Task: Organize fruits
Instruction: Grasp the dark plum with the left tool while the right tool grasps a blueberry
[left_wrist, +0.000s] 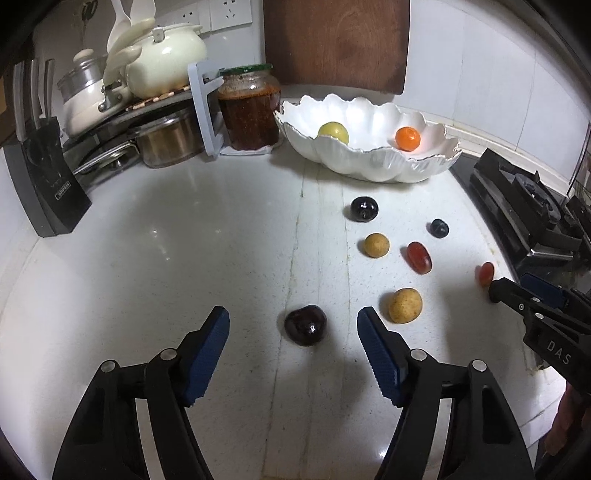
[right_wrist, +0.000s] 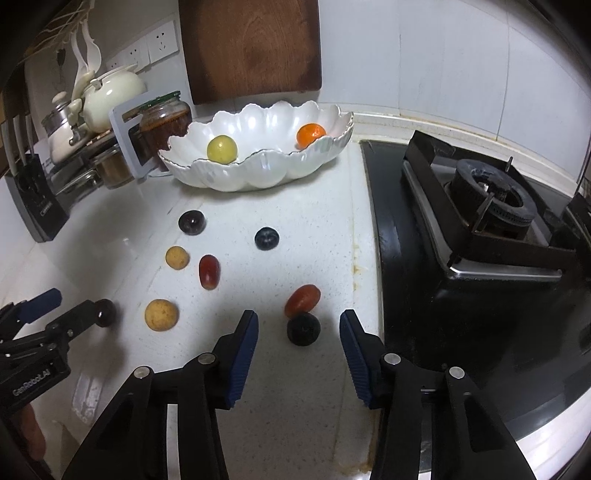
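- On the white counter (left_wrist: 184, 258), the scalloped white bowl (left_wrist: 369, 162) stands at the back, beside the stove (right_wrist: 480, 221), and already holds a yellow-green fruit (left_wrist: 333, 133) and an orange fruit (left_wrist: 407, 138).
- Left gripper (left_wrist: 293, 325): jaws apart, straddling a dark cherry-like fruit (left_wrist: 306, 325) with clear counter on both sides of it; no pad touches it.
- Right gripper (right_wrist: 298, 330): jaws likewise apart, nothing held; a dark round fruit (right_wrist: 303, 329) lies between them, touching a red oval fruit (right_wrist: 302, 300) just behind it.
- Loose fruit awaiting collection, between the grippers and the bowl: two tan round fruits (left_wrist: 405, 305) (left_wrist: 376, 244), a red grape-like fruit (left_wrist: 419, 257), another dark cherry-like fruit (left_wrist: 364, 209) and a blueberry (left_wrist: 439, 228).
- Handling assessment: these fruits look light, smooth-skinned and soft, so they would likely bruise or split under a hard squeeze and roll or squirt away from an off-centre one.
- Recommended hold: across the widest part of each fruit, pads level on opposite sides, closing gently.
- Risk noted: on the right, the closing pads may nudge the adjoining red oval fruit.
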